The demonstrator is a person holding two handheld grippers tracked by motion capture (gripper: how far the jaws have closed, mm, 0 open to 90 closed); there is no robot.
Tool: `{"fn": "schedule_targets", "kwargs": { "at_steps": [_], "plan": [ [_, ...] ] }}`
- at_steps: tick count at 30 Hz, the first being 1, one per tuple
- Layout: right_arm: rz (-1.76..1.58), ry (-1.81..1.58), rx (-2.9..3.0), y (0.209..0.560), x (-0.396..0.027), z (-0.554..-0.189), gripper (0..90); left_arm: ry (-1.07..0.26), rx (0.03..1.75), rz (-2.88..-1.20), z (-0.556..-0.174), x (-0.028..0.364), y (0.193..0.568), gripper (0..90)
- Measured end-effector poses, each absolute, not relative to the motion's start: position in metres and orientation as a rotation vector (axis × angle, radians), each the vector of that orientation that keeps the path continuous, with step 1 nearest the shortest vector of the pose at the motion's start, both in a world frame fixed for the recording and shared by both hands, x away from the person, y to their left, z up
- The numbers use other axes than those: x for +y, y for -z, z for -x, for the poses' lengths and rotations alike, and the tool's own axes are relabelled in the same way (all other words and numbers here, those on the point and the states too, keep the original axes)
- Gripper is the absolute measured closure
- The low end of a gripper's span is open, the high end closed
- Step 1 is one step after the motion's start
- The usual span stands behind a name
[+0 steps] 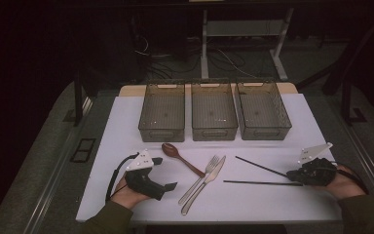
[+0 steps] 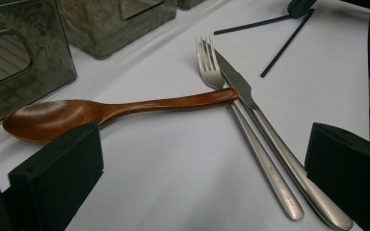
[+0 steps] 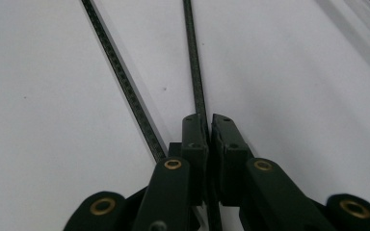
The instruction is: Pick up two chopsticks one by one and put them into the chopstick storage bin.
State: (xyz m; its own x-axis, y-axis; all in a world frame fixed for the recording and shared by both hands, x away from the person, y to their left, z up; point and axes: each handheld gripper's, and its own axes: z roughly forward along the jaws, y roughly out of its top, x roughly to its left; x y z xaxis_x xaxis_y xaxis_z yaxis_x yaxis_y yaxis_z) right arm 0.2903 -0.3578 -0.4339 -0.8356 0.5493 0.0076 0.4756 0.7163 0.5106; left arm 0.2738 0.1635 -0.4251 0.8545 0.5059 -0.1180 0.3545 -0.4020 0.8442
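**Right gripper pinches one chopstick at its near end**

One black chopstick [image 3: 194,62] runs straight up between the right gripper's [image 3: 207,120] jaws, which are pressed together on its near end, low against the white table [image 1: 272,200]. Gripping at the end leaves the whole shaft free to swing toward a bin, though such a thin stick could pivot in the pads. The second chopstick [image 3: 120,77] lies just beside the first, angling off to one side and passing the jaws untouched, so only one is taken here

In the high view the pair sits at the table's right, the held end by the right hand [image 1: 338,181]. Left of them a fork [image 1: 200,178] and knife [image 1: 205,183] lie side by side, with a wooden spoon [image 1: 180,157] whose handle tip rests on the fork. The left gripper [image 1: 168,185] rests near the spoon, jaws spread wide and holding nothing, seemingly waiting its turn

Three empty bins [image 1: 213,117] stand in a row beyond, likely one per kind of utensil
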Motion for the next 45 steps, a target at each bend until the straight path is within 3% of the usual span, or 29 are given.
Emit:
{"fn": "schedule_targets", "kwargs": {
  "at_steps": [45],
  "plan": [
    [-0.876, -1.242, 2.563, 0.390, -0.376, -0.289, 85.9, -0.183, 0.652, -2.004, -0.274, 0.168, 0.430, 0.0]
  ]
}}
